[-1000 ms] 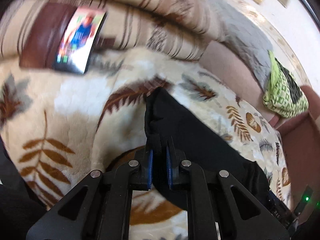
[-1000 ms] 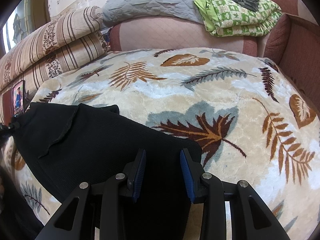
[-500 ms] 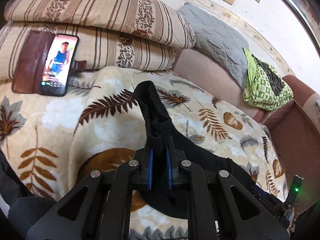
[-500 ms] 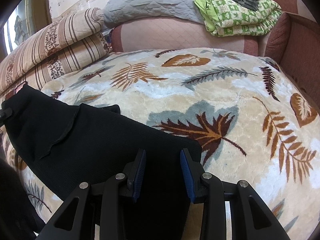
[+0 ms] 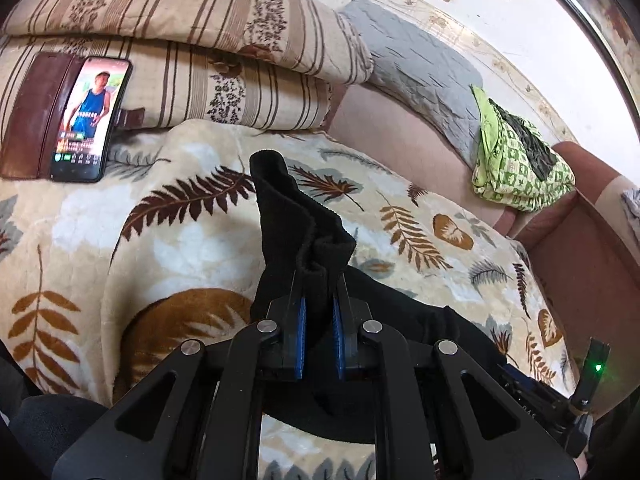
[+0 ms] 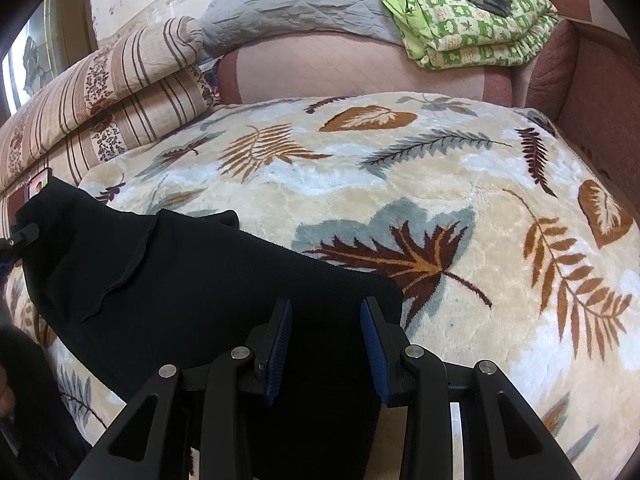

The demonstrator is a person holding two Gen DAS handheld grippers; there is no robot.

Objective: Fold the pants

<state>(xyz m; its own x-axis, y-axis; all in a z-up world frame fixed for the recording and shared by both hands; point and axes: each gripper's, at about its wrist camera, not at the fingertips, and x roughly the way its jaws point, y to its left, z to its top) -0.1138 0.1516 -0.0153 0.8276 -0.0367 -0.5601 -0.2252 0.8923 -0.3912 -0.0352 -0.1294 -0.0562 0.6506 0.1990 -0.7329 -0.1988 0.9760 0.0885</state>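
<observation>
Now the left gripper (image 5: pixel 318 312) has its fingers pinched tight on a bunched end of the black pants (image 6: pixel 192 304), and over the last second it has carried that end up and across, so the cloth stands in a peak where it lay lower before. The right gripper (image 6: pixel 325 344) has not moved; its fingers stand partly apart astride the other end of the pants, and I cannot tell whether they press it. That looks like a fold in progress, one end lifted toward the other. The pants lie on a plush leaf-patterned blanket (image 6: pixel 440 168) over a sofa. Behind are striped cushions (image 5: pixel 208 40), a phone (image 5: pixel 90 116) propped against them, a grey quilt (image 6: pixel 304 4) and a green folded blanket (image 6: pixel 472 28).
</observation>
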